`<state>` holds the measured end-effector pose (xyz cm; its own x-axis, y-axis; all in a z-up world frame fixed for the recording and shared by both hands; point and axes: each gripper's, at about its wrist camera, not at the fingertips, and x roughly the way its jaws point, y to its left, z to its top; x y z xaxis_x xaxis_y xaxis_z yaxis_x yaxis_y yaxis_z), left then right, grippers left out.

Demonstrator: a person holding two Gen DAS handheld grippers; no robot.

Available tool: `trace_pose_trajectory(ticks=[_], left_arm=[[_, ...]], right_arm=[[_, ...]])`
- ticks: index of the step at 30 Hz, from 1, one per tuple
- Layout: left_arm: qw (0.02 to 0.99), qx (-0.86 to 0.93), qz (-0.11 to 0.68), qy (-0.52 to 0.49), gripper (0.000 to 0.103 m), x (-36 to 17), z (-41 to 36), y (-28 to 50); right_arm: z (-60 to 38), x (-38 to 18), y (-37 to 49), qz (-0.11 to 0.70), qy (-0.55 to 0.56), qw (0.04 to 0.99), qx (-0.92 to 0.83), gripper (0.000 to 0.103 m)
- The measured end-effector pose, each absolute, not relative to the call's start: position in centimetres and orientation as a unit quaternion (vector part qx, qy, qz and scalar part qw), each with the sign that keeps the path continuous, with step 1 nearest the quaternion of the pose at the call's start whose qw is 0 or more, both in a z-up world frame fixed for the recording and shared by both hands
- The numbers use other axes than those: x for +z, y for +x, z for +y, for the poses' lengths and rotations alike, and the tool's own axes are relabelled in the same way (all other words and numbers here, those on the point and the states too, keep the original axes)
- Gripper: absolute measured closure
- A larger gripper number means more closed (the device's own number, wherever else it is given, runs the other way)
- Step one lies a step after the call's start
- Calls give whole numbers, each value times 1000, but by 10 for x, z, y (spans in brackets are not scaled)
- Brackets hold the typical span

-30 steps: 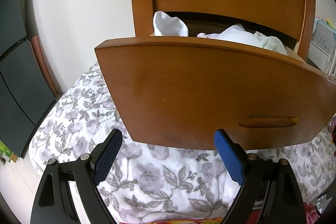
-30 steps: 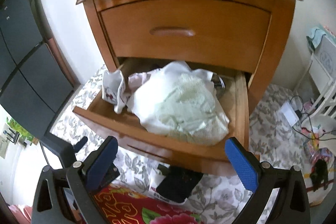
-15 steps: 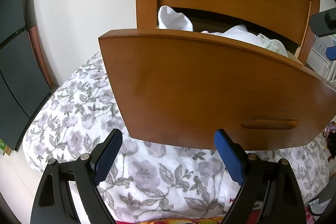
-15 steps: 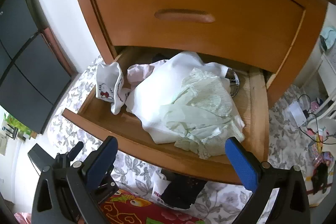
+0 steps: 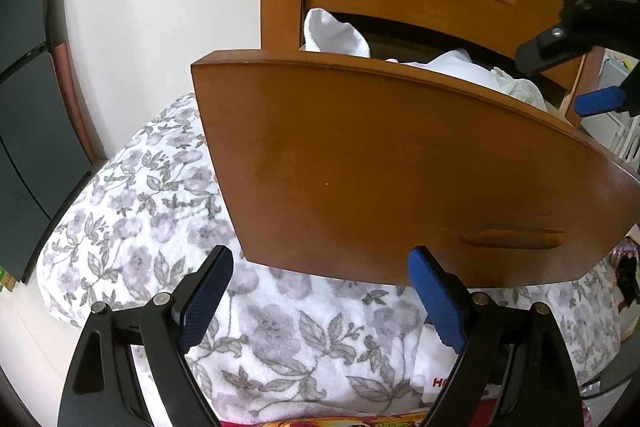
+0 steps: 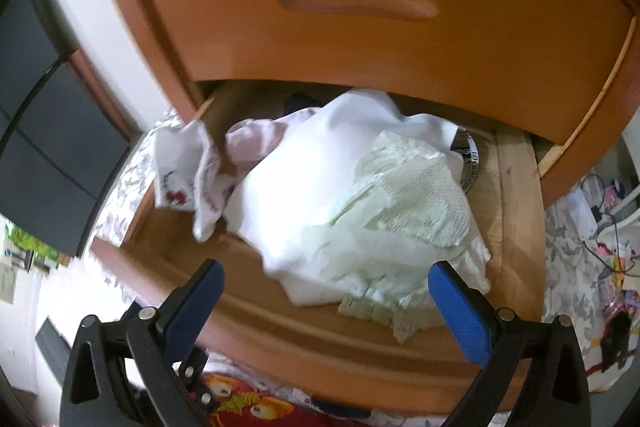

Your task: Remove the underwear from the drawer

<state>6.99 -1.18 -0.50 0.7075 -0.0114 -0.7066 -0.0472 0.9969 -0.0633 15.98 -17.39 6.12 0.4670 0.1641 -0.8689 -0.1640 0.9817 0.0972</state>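
Observation:
The lower drawer of a wooden nightstand stands pulled out. Inside lies a heap of white and pale green lace underwear, with a pink cloth behind it and a small white piece with red print draped at the left wall. My right gripper hovers open just above the heap's front, nothing between its blue pads. My left gripper is open and empty, low in front of the drawer front. The right gripper's pad shows at the upper right of the left wrist view.
The upper drawer is closed right above the open one. A round tin lies at the drawer's back right. A floral blanket covers the floor below. A dark cabinet stands left; cables and small items lie right.
My right gripper has come forward and down towards the heap, which now fills more of its view. It has entered the left wrist view at the upper right. The left gripper barely shifted.

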Motion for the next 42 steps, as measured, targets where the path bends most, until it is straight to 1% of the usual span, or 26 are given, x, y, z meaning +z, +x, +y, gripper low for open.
trace_pose_trajectory(ticks=[10,12,16,19,21,22,24,27,32,36,38,40,42], left_arm=[[916,4,397,-56,13,-10,-6,75],[915,3,399,-56,13,-11,-7,75],[914,3,401,-57,13,-12,-7,77],[914,3,402,-57,13,-13,-7,77],[914,3,402,-56,13,-12,-7,77],[914,3,402,-56,13,-12,-7,77],[914,3,402,-56,13,-12,-7,77],[914,3,403,-56,13,-12,-7,77],[913,3,403,-55,13,-13,-7,78],[913,4,403,-55,13,-13,-6,78],[914,4,403,-54,13,-13,-7,78],[914,4,403,-53,13,-13,-7,79],[913,4,404,-54,13,-13,-6,79]], right_arm=[[-202,43,198,529,53,845,55,6],[-201,37,201,535,54,841,58,6],[-197,25,206,554,51,829,62,12],[-194,19,205,562,44,824,61,13],[-194,14,206,568,38,820,60,17],[-194,13,206,571,38,818,58,22],[-194,12,205,573,35,817,54,24],[-193,10,205,576,26,815,50,30],[-195,7,199,576,28,815,50,44],[-203,1,197,580,26,813,50,51],[-210,-1,194,581,28,812,45,59],[-218,-2,194,582,37,812,42,65],[-226,-3,193,579,42,813,39,68]])
